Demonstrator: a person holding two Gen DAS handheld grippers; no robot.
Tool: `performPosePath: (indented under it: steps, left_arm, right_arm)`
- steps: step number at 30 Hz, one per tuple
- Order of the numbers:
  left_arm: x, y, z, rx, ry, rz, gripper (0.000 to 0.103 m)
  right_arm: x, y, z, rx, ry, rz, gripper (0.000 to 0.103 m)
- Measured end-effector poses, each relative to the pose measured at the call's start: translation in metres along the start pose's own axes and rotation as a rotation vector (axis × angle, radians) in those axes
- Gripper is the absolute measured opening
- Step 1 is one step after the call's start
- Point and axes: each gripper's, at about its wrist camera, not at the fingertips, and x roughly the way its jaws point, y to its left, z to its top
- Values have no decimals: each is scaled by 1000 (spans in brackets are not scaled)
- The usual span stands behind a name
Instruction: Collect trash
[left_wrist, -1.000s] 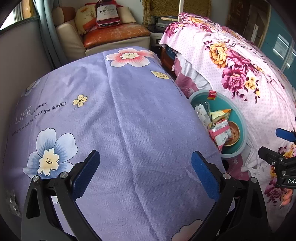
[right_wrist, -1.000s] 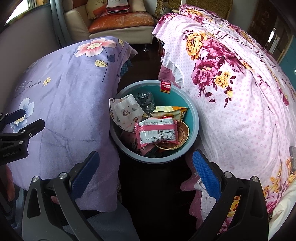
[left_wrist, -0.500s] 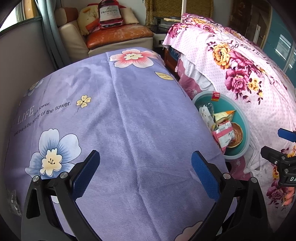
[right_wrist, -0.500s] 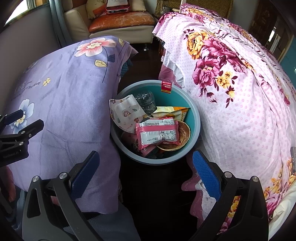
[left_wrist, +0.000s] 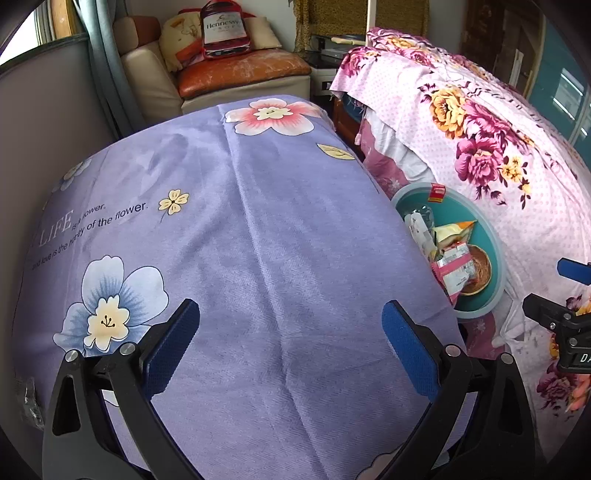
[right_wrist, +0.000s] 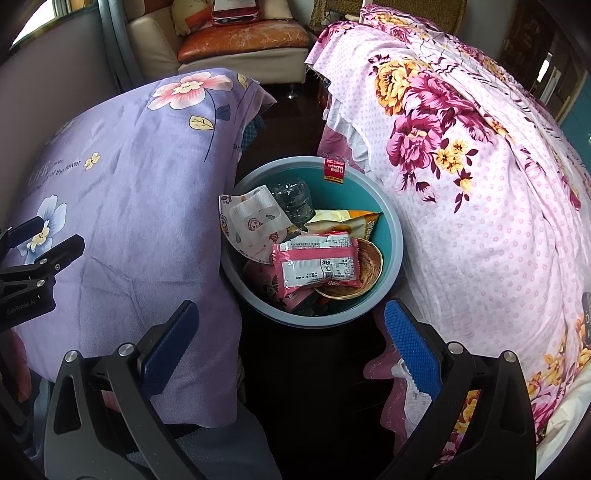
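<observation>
Round teal plastic basin (right_wrist: 392, 236) sits on the dark floor, wedged between the purple flower-print bedspread (left_wrist: 236, 236) and the pink floral bedspread (right_wrist: 480, 192); in it lie a pink-and-white snack wrapper (right_wrist: 316, 264), a crushed clear plastic bottle (right_wrist: 293, 201), a printed face mask (right_wrist: 251, 221) and a yellow chip bag (right_wrist: 347, 221). Left gripper (left_wrist: 291, 334) hangs over the purple bedspread beside the basin, jaws spread, holding nothing. Right gripper (right_wrist: 291, 332) hangs above the basin's near rim, jaws likewise spread and empty.
</observation>
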Motion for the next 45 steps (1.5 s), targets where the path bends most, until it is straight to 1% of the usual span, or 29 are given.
performPosePath:
  steps: [11,45]
  left_arm:
    - [0,1,-4,-18,0,14,99]
    - [1,3,-7,-40,6,16,99]
  right_arm:
    - [5,3,-1,-5,8,5,97]
    - [7,8,0,-19,13,1,97]
